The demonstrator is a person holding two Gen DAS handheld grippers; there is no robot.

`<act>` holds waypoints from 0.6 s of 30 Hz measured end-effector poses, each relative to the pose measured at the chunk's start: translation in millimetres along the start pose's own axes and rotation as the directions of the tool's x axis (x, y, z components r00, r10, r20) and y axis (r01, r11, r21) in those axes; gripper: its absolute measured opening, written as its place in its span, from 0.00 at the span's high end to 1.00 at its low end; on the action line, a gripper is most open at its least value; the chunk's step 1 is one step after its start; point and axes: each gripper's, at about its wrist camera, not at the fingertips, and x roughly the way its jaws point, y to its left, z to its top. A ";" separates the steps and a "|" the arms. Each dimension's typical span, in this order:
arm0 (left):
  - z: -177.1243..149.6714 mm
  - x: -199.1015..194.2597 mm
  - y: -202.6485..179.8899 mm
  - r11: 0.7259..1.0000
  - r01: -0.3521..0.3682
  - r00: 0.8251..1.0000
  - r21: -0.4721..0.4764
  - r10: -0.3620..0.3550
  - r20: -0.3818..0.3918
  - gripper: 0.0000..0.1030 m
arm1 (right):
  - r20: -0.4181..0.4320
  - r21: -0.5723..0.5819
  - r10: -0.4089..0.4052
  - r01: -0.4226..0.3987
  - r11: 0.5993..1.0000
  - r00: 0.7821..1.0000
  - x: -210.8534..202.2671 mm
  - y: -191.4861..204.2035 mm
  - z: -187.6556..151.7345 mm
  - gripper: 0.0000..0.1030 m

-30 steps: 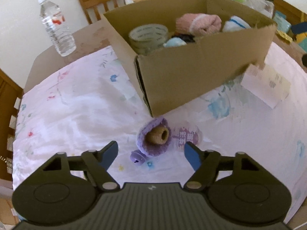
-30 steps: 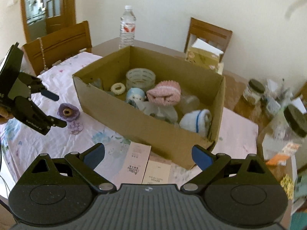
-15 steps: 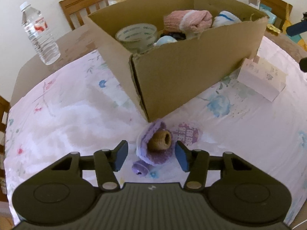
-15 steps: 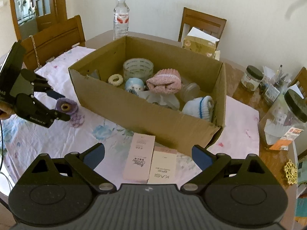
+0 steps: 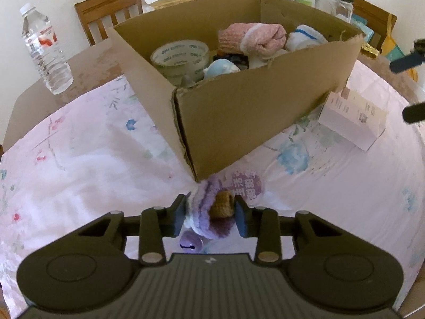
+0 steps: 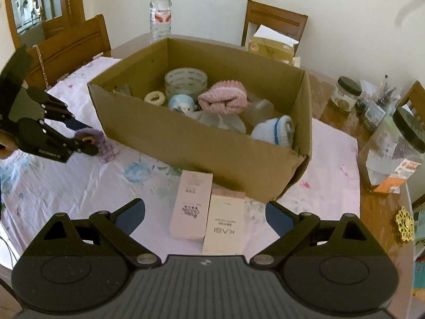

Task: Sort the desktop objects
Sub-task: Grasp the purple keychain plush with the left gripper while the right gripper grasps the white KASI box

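The cardboard box (image 5: 255, 122) stands in the middle of the surface (image 5: 79, 164), which is covered by a pale floral cloth. Just in front of the box's near corner, the left gripper (image 5: 210, 214) has just been closing and now pinches a purple knitted scrunchie (image 5: 204, 212) between its blue pads, the fabric bunched up around a tan core; a small purple bell (image 5: 189, 244) hangs beneath it. A round purple tag (image 5: 247, 187) lies on the cloth just beside that same corner.

Inside the box sit a clear tape roll (image 6: 186, 81), a pink rolled sock (image 6: 224, 97), a white sock with a blue stripe (image 6: 275, 131), a cream scrunchie (image 6: 154, 98) and a light blue soft item (image 6: 182, 102).

The right gripper (image 6: 204, 216) hovers in front of the box's long side with its jaws wide apart and nothing between them; below it two slim cartons, a pink carton (image 6: 191, 204) and a cream carton (image 6: 224, 226), lie flat side by side against the box. A water bottle (image 6: 160, 13) stands behind the box.
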 end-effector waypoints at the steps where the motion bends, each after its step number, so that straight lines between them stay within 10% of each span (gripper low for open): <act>1: -0.2 -1.0 0.3 1.000 0.001 1.000 -0.004 -0.001 0.000 0.64 | -0.007 -0.001 0.001 -0.001 1.000 1.000 2.1 -0.7 -1.4 0.04; 18: 1.4 -26.8 -12.0 0.995 -0.052 0.999 -0.089 0.052 0.000 0.64 | -0.116 -0.065 0.127 -0.135 0.989 0.985 53.1 -14.3 -20.7 0.04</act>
